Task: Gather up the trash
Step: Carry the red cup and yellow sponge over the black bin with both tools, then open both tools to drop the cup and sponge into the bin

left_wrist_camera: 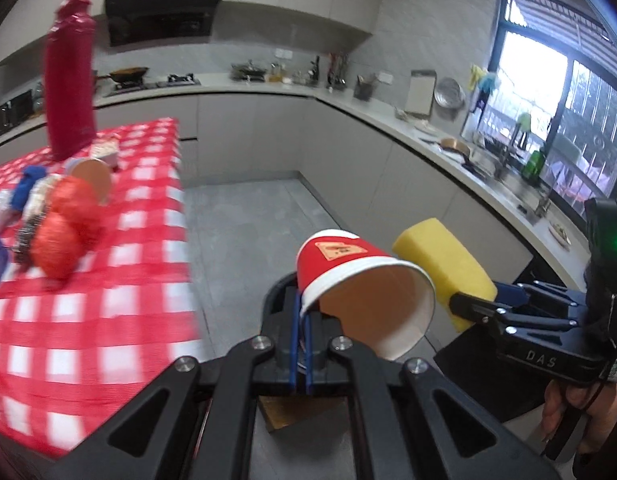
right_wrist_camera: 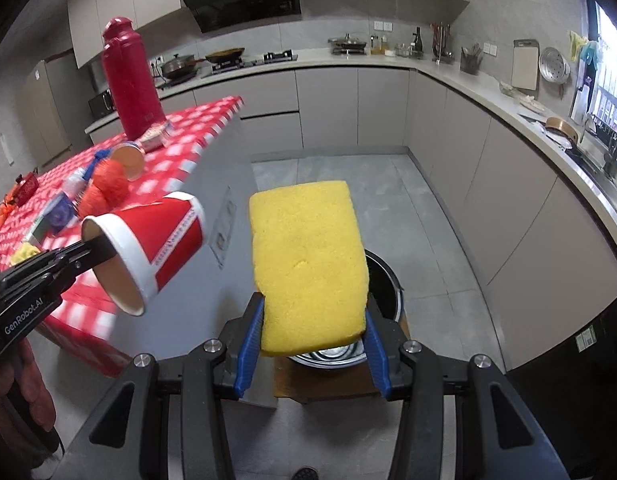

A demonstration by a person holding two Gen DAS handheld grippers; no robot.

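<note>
Left gripper [left_wrist_camera: 302, 316] and right gripper [right_wrist_camera: 314, 344] downward-tilted, loaded.

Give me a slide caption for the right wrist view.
Yellow sponge held over a round bin; red paper cup carried alongside.

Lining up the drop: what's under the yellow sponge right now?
Below the yellow sponge sits a round black bin with a shiny metal inside, on a wooden board. The sponge covers most of its opening, so contents are hidden.
</note>
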